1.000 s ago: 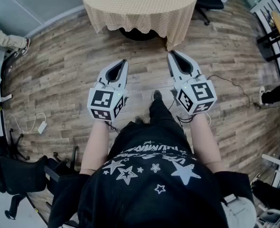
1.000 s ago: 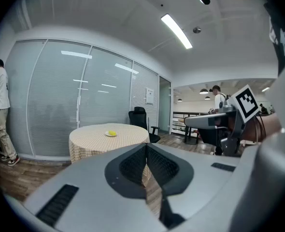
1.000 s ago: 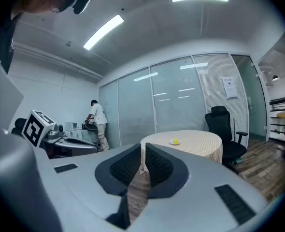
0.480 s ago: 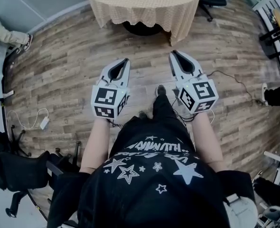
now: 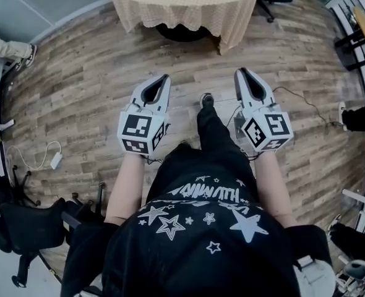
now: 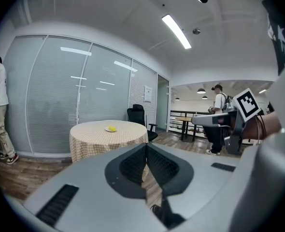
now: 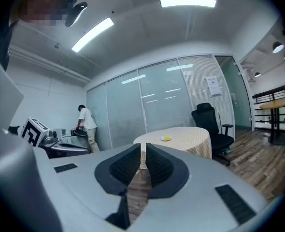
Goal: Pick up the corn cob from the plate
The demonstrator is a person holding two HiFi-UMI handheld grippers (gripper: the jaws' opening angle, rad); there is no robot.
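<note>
No progress yet, I judge; left gripper [image 5: 164,78] & right gripper [image 5: 241,72] jaws pressed together, empty; small yellow corn cob [image 6: 112,128] sits on white plate [image 6: 106,129] atop beige-clothed round table [image 6: 99,140], well ahead; approach, grab, lift remain.

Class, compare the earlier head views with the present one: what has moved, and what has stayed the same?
The right hand-held gripper drifted right and lower in the head view, widening its gap from the left hand-held gripper. Nothing was grasped or released. Both stay shut and empty, and the corn cob remains on the round table.
</note>
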